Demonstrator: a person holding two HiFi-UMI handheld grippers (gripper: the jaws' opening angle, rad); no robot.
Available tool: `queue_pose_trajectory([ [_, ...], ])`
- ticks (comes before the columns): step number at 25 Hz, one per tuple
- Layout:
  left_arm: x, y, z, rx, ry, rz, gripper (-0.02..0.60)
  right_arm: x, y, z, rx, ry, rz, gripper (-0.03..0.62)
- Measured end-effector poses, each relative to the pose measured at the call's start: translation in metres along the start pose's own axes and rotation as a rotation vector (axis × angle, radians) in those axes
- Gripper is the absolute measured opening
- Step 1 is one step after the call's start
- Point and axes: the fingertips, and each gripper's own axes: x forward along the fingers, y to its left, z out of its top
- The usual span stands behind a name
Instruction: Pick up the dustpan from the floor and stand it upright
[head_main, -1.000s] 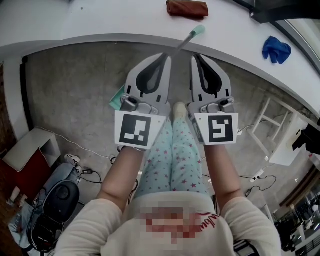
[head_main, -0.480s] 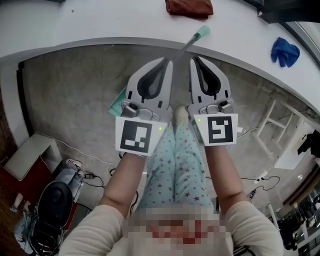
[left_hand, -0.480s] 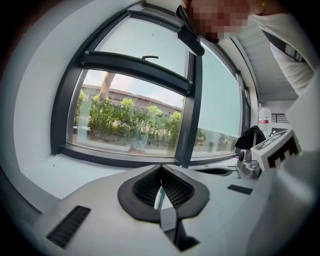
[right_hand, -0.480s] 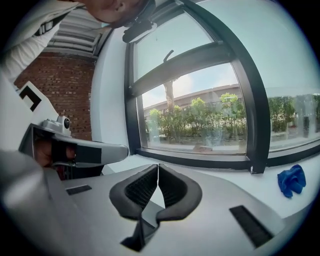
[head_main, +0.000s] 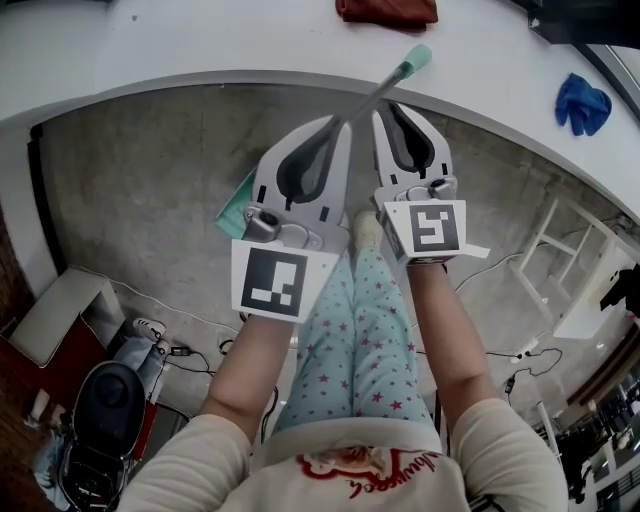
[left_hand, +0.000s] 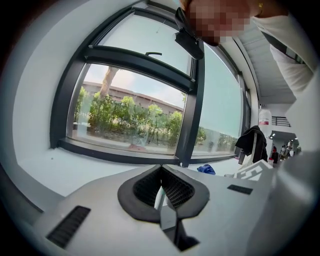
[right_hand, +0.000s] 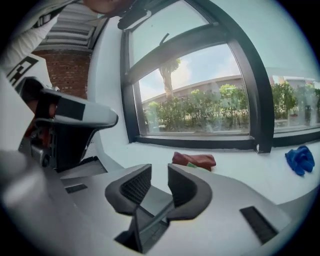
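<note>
Holding dustpan handle in left gripper, jaws clenched on it; right gripper jaws just been opening, nothing between.

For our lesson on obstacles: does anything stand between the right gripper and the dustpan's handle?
Nothing visible does. The right gripper, whose jaws have just been opening with nothing between them, is close beside the dustpan handle with only open air between them. The left gripper is clamped on that handle.
</note>
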Motion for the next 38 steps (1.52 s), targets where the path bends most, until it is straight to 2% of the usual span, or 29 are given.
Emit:
queue_pose_trajectory([
  [1, -0.001, 0.001, 0.0, -0.004, -0.001, 0.002, 0.02, 0.004, -0.001, -0.009, 0.011, 0.018, 0.004, 0.12],
  [3, -0.001, 0.002, 0.0, -0.01, -0.003, 0.006, 0.02, 0.011, -0.004, -0.027, 0.027, 0.059, 0.001, 0.151],
  [9, -0.002, 0.003, -0.007, -0.007, 0.006, 0.009, 0.02, 0.032, -0.022, -0.084, 0.141, 0.151, -0.059, 0.182],
  [13, 0.0, 0.003, -0.025, -0.001, 0.048, 0.003, 0.02, 0.048, -0.027, -0.103, 0.199, 0.172, -0.07, 0.196],
  [21, -0.003, 0.004, -0.033, -0.018, 0.059, 0.002, 0.02, 0.071, -0.032, -0.122, 0.249, 0.216, -0.073, 0.195],
  [25, -0.005, 0.005, -0.035, -0.023, 0.064, 0.001, 0.02, 0.081, -0.028, -0.128, 0.269, 0.225, -0.046, 0.148],
  [33, -0.014, 0.006, -0.03, -0.025, 0.063, 0.015, 0.02, 0.08, -0.02, -0.12, 0.331, 0.204, 0.0, 0.127],
  [38, -0.028, 0.011, -0.014, -0.004, 0.052, 0.044, 0.02, 0.068, 0.001, -0.09, 0.341, 0.131, 0.03, 0.109],
])
